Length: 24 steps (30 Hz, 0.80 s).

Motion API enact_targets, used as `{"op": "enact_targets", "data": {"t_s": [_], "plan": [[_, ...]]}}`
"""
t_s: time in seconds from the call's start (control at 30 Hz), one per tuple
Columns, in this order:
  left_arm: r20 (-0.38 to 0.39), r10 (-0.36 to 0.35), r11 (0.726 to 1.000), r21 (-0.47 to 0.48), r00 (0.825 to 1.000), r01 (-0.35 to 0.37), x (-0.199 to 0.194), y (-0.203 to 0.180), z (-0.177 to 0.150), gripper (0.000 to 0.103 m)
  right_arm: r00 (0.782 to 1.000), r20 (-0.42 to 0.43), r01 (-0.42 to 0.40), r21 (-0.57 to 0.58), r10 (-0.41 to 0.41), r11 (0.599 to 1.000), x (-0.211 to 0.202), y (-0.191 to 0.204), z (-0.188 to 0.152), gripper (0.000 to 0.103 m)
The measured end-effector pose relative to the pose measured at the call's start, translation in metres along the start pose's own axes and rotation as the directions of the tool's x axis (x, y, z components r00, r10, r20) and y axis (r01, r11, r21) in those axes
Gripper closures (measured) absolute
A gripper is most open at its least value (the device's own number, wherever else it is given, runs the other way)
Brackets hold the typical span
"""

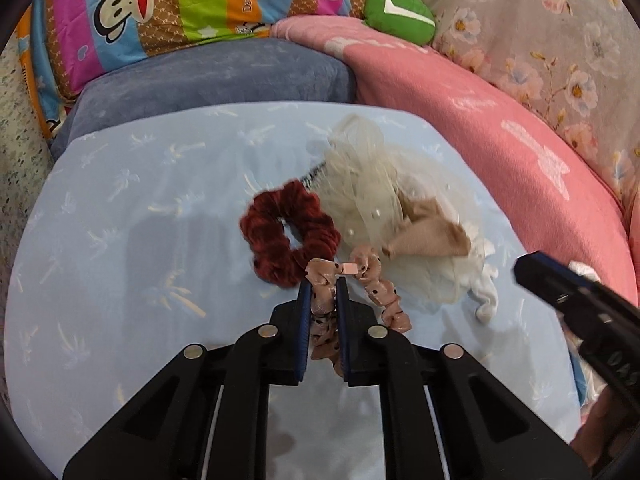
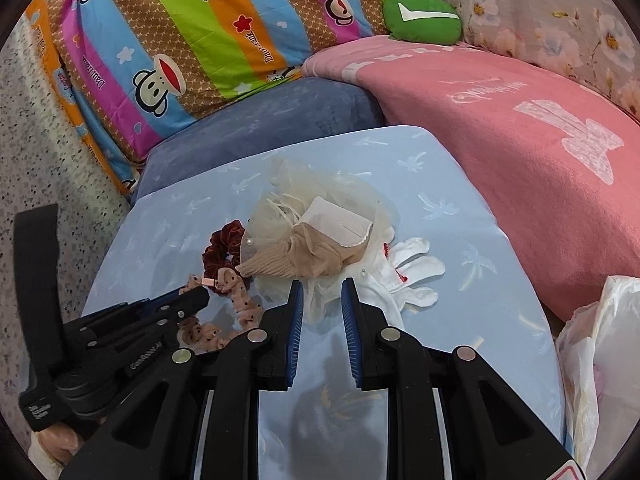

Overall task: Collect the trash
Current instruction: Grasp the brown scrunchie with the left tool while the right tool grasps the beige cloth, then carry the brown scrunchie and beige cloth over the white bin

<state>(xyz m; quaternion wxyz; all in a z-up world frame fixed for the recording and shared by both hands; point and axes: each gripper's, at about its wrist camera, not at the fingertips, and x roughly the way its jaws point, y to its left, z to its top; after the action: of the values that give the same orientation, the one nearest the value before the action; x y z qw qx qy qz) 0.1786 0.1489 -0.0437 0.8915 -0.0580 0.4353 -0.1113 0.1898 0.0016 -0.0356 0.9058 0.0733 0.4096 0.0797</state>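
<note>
Pink dotted fabric fills the narrow gap between our left gripper's [image 1: 323,282] blue pads in the left wrist view: the jaws are clenched on a pink polka-dot scrunchie [image 1: 320,308], whose loop trails to the right over the pale blue palm-print cloth [image 1: 120,240]. A dark red velvet scrunchie [image 1: 290,230] lies just beyond the fingertips, touching the pink one. Behind it sits a cream tulle bundle [image 1: 360,184] with a beige stocking [image 1: 428,236] draped across it and a bit of white glove [image 1: 486,280] at its right edge. Our right gripper [image 1: 524,270] enters as a dark tip from the right, and here we cannot tell how its jaws stand.

From the right wrist view we see what the other hides: the right gripper [image 2: 320,286] has its jaws parted with nothing pressed between the pads, the tips hovering at the near edge of the tulle bundle [image 2: 320,200]. A folded white face mask [image 2: 340,222] rests on top of the bundle above the stocking [image 2: 296,258], and the white glove [image 2: 416,272] shows its spread fingers, with a red mark near its cuff. The left gripper [image 2: 202,298] appears at the left, closed on the polka-dot scrunchie [image 2: 232,312], beside the red scrunchie [image 2: 220,250]. A white plastic bag [image 2: 600,360] stands at the right edge, visible only here. A pink blanket [image 2: 520,152] and a striped monkey-print pillow [image 2: 180,40] lie behind the cloth [image 2: 480,340].
</note>
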Motion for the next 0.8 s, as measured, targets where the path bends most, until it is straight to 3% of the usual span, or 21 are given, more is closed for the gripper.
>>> {"op": "enact_targets", "data": {"t_s": [0.07, 0.33, 0.37, 0.43, 0.5, 0.8], "plan": [[0.017, 0.001, 1.000, -0.001, 1.000, -0.001, -0.004, 0.002, 0.007, 0.091, 1.000, 0.000, -0.001, -0.006, 0.001, 1.000, 0.007, 0.004, 0.004, 0.068], [0.063, -0.006, 1.000, -0.009, 0.998, 0.007, -0.011, 0.009, 0.028, 0.091, 0.999, -0.043, -0.010, -0.006, 0.010, 1.000, 0.044, 0.010, 0.012, 0.069], [0.066, -0.009, 1.000, -0.008, 0.998, 0.009, -0.010, 0.008, 0.030, 0.091, 0.999, -0.048, -0.012, -0.003, 0.011, 1.000, 0.049, 0.010, 0.012, 0.072], [0.070, -0.011, 1.000, -0.006, 0.997, 0.012, -0.010, 0.007, 0.033, 0.091, 0.998, -0.058, -0.013, -0.001, 0.013, 1.000, 0.054, 0.010, 0.012, 0.090], [0.073, -0.017, 1.000, -0.002, 0.997, 0.017, -0.011, 0.005, 0.034, 0.091, 0.998, -0.066, -0.016, -0.002, 0.016, 1.000, 0.057, 0.011, 0.013, 0.100], [0.106, -0.036, 0.999, 0.029, 0.994, 0.033, -0.026, -0.012, 0.043, 0.091, 0.999, 0.050, -0.018, 0.019, 0.017, 1.000, 0.008, 0.003, 0.037, 0.101]]}}
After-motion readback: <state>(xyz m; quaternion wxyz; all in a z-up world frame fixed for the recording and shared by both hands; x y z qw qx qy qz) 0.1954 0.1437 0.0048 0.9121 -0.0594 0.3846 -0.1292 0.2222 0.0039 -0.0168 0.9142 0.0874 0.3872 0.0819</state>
